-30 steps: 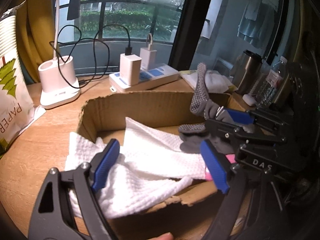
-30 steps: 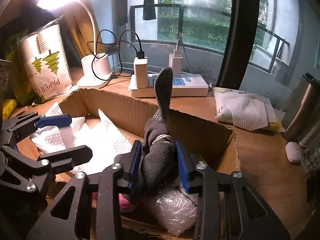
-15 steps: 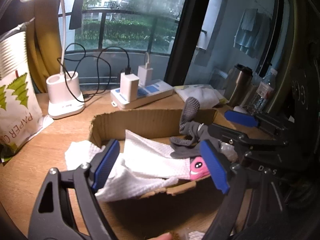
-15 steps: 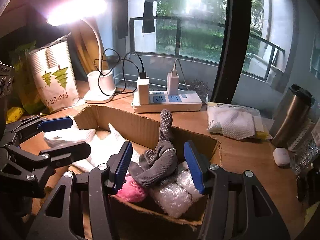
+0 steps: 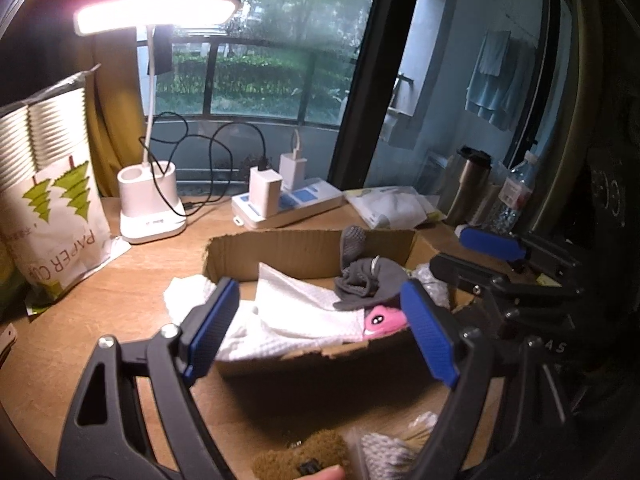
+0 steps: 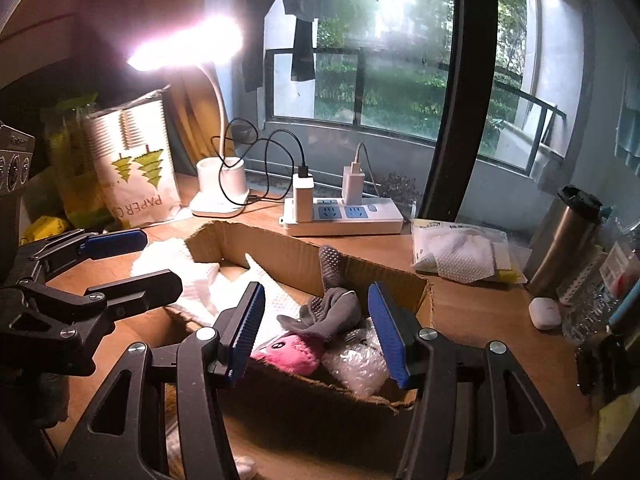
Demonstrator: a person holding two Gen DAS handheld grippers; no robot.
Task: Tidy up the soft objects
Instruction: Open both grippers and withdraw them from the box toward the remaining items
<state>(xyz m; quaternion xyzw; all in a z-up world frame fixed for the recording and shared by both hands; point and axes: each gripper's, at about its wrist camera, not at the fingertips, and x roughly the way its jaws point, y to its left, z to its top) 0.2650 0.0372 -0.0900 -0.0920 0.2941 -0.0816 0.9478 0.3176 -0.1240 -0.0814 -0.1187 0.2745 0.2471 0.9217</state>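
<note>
Right gripper (image 6: 320,330) spread wide, nothing between the blue pads (image 6: 247,328), hovering above the near edge of the box (image 6: 280,248). Touching nothing. Left gripper (image 5: 320,332) also spread wide, empty, above the box's near wall, apart from the contents.

Grey sock (image 6: 332,312) lying inside the box, right half, toe end poking up against the far wall; resting on the pink plush (image 6: 288,354) and bubble wrap (image 6: 356,364). Same sock (image 5: 364,276) in left view, draped over the plush (image 5: 382,320). White cloth (image 5: 296,312) filling the left half of the box, spilling over the left wall onto the table (image 5: 120,280).

Brown fuzzy item (image 5: 304,456) on table just in front of the box, at bottom of left view, beside a white mesh piece (image 5: 384,452); both blurred.

Behind the box: power strip (image 6: 344,216) with two chargers, lit desk lamp (image 6: 220,188), paper-cup bag (image 6: 132,168) to the left. Packet of white cloths (image 6: 460,252) right of box, steel tumbler (image 6: 564,232) and small white case (image 6: 544,312) further right.
</note>
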